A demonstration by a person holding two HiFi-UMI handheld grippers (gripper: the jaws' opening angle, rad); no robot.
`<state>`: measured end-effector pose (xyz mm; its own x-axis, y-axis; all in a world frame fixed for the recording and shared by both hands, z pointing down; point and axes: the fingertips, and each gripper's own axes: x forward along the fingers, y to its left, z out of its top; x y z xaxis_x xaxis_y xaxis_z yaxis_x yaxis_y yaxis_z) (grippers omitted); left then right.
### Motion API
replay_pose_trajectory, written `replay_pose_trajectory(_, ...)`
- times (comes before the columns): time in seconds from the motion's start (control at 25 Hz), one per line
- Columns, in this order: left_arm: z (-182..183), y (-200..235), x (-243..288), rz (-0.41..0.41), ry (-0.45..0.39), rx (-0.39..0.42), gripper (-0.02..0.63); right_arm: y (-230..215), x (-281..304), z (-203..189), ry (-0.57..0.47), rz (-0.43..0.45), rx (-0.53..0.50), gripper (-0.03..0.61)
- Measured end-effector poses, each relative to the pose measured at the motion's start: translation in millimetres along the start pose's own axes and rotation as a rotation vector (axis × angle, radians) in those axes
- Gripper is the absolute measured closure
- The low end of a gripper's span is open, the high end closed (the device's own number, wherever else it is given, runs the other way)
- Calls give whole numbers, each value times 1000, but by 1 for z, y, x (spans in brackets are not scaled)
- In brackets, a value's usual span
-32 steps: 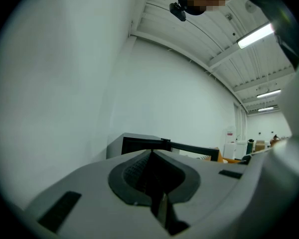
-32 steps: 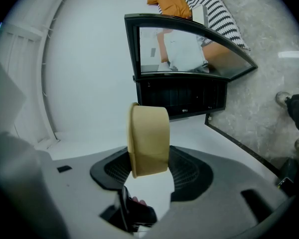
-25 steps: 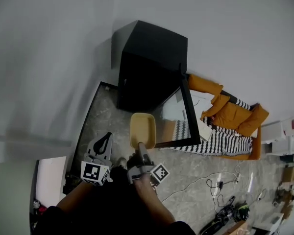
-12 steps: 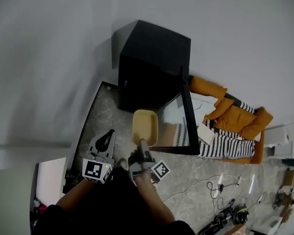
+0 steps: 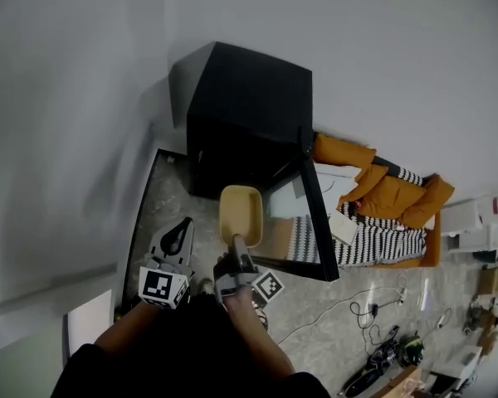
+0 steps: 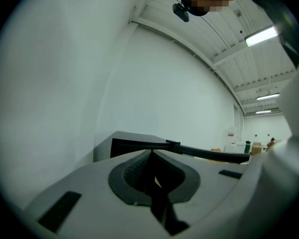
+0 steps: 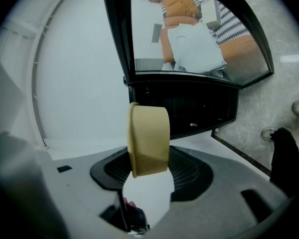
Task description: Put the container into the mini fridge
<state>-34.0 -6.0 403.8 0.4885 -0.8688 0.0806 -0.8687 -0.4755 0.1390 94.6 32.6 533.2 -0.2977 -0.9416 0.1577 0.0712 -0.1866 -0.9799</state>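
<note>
The black mini fridge (image 5: 249, 110) stands against the wall with its glass door (image 5: 303, 210) swung open to the right. My right gripper (image 5: 236, 254) is shut on the near rim of a tan open container (image 5: 241, 212), held level in front of the fridge's opening. In the right gripper view the container (image 7: 149, 131) stands on edge between the pads, and the dark fridge interior (image 7: 189, 108) lies just behind it. My left gripper (image 5: 176, 240) hangs to the left of the container, shut and holding nothing. In its own view the left gripper (image 6: 151, 156) points at the fridge (image 6: 129, 144).
An orange jacket on a striped cloth (image 5: 382, 201) lies right of the door. Cables and small gear (image 5: 373, 317) litter the floor at the lower right. A white board (image 5: 83, 322) leans at the lower left. A grey wall runs behind and left of the fridge.
Both grippers have moved forward toward the fridge, carrying the container nearer to its opening. The grip on the container is unchanged.
</note>
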Motion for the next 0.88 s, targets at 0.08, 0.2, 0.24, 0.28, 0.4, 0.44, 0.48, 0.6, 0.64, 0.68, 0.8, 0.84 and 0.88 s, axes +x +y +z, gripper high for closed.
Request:
replay_pose_trajectory(0.08, -2, 12, 13, -18, -4, 2, 609, -1, 15, 1, -12, -6, -7, 368)
replay_pose_trajectory(0.2, 6, 28, 30, -25, -2, -1, 608, -5, 35, 3, -36, -11, -13, 368)
replay_pose_trajectory(0.24, 8, 33, 36, -32, -4, -6, 609, -6, 42, 5, -46, -12, -11, 368)
replay_pose_trajectory(0.28, 7, 37, 43, -44, -6, -10, 609, -6, 49, 6, -56, -14, -9, 368)
replay_pose_trajectory(0.4, 4, 51, 63, -77, -7, -12, 609, -7, 71, 11, -85, -18, -11, 368)
replay_pose_trajectory(0.44, 4, 55, 68, -84, 0, -12, 609, -8, 77, 12, -94, -19, -14, 368)
replay_pose_trajectory(0.48, 5, 59, 74, -90, 3, -9, 609, -9, 83, 14, -102, -19, -19, 368)
replay_pose_trajectory(0.6, 9, 68, 87, -110, -9, 0, 609, -13, 98, 18, -123, -17, -33, 368)
replay_pose_trajectory(0.64, 10, 70, 91, -111, -4, -3, 609, -15, 103, 20, -130, -17, -35, 368)
replay_pose_trajectory(0.68, 8, 73, 94, -112, 3, -6, 609, -18, 107, 23, -137, -18, -34, 368)
replay_pose_trajectory(0.8, 1, 79, 103, -99, 30, -14, 609, -30, 118, 30, -150, -26, -29, 368)
replay_pose_trajectory(0.84, -1, 80, 106, -94, 31, -13, 609, -35, 121, 33, -154, -32, -32, 368)
replay_pose_trajectory(0.88, -1, 79, 109, -93, 25, -11, 609, -39, 124, 36, -158, -37, -34, 368)
